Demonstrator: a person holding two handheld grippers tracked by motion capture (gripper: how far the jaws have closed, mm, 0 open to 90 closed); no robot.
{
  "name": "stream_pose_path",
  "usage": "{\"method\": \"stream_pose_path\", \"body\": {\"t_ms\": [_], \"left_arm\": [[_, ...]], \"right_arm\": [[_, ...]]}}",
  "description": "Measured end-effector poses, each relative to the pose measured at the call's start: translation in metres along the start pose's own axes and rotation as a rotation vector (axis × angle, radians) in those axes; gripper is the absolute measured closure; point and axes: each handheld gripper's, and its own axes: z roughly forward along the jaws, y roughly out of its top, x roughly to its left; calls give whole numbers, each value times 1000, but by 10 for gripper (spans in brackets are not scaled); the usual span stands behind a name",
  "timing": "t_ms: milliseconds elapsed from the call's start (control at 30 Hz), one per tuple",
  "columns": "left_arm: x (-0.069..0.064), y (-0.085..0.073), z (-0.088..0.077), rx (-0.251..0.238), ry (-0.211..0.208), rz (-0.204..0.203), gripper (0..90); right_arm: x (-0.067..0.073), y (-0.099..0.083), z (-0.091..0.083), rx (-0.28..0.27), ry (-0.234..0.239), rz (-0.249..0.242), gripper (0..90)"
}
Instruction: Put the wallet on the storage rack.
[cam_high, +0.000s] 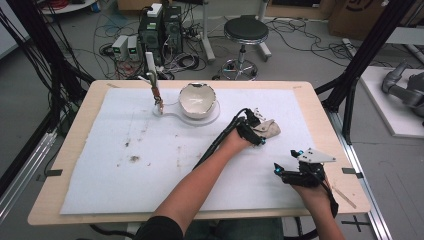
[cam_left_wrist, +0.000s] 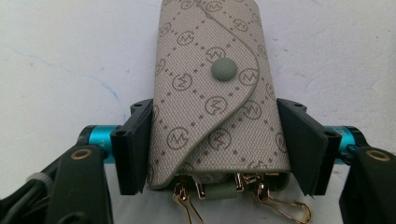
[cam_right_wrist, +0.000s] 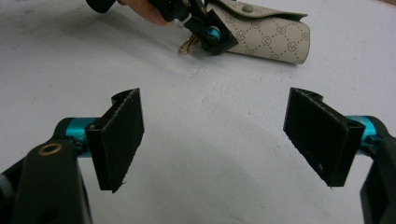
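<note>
Reaching diagonally across the white mat (cam_high: 150, 165), the left forearm comes up from the bottom edge w/ the left gripper (cam_high: 257, 131) at its end, near mat centre-right. Its 2 black jaws are clamped on the sides of a beige monogram key pouch (cam_left_wrist: 215, 102), pads pressed against both long edges; the pouch lies flat on the mat, snap flap on top, pointing away from the hand. Gold clips (cam_left_wrist: 275, 203) stick out of its near end, partly cut off by the bottom of the left gripper view, so their count is hard to tell.

The right hand sits low at the mat's right edge, wrist bent slightly inward, holding the right gripper (cam_high: 287, 170) w/ jaws wide apart and only bare mat between them. From the right gripper view the pouch and left gripper lie ahead, well apart from the right jaws; the left hand is mostly cut off at the top.

A cracked white bowl (cam_high: 197, 100) on a clear plate sits at the far side, beside a small stand (cam_high: 156, 95) whose tip is too small to make out.
</note>
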Motion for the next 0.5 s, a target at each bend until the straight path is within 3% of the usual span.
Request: {"method": "stream_pose_path", "body": {"t_ms": [267,500], "left_arm": [[1,0,-8,13,11,-19,355],[3,2,-37,-46,19,-48,356]], "right_arm": [[0,0,1,6,5,-3,207],[2,0,3,10,12,-14,207]]}}
